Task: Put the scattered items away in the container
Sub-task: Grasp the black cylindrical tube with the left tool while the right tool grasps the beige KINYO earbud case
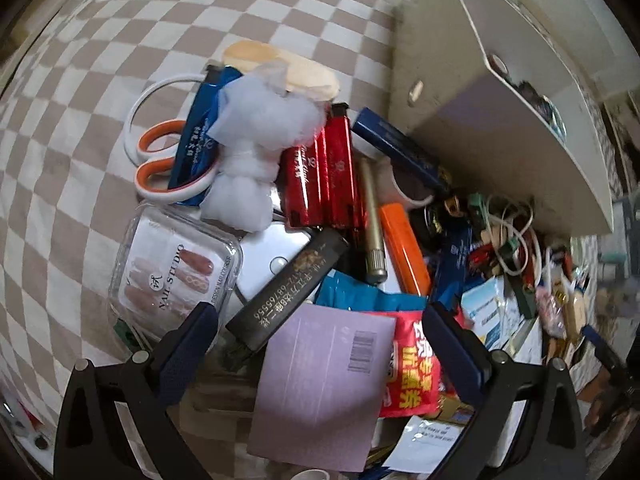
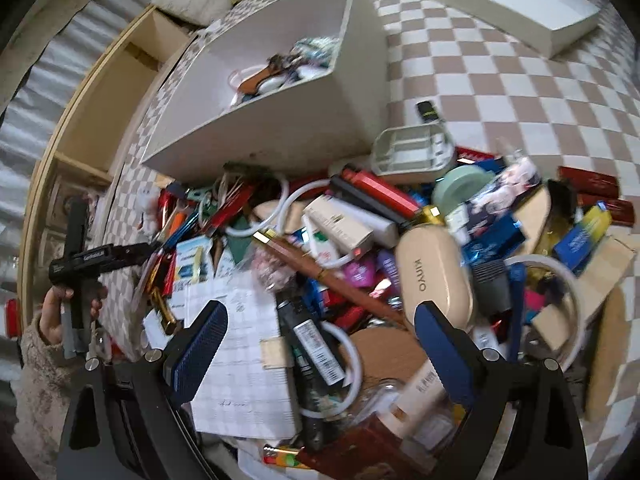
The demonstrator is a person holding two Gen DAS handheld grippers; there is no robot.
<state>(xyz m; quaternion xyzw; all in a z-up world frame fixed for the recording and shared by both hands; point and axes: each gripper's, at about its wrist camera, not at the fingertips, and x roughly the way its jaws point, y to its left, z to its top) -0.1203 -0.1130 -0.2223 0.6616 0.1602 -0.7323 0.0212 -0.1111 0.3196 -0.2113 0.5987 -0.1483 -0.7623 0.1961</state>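
A heap of small items lies on a checkered cloth. In the left wrist view my left gripper [image 1: 320, 340] is open above a lilac card [image 1: 320, 384], a black bar with gold print [image 1: 292, 280] and a red snack packet [image 1: 412, 364]; nothing sits between its fingers. The white box container [image 1: 500, 92] rises at the upper right. In the right wrist view my right gripper [image 2: 320, 344] is open over a black tube with a barcode [image 2: 312, 344] and a printed sheet [image 2: 240, 356], with a beige KINYO case [image 2: 434, 276] beside its right finger. The white container [image 2: 280, 92] holds a few items.
Scissors with orange handles [image 1: 160, 160], a clear nail box [image 1: 176, 272], white cotton wadding [image 1: 256, 148] and red foil packs [image 1: 320, 172] lie at the heap's left edge. A white lid [image 2: 500, 4] rests far right. A hand [image 2: 60, 316] holds the other gripper at left.
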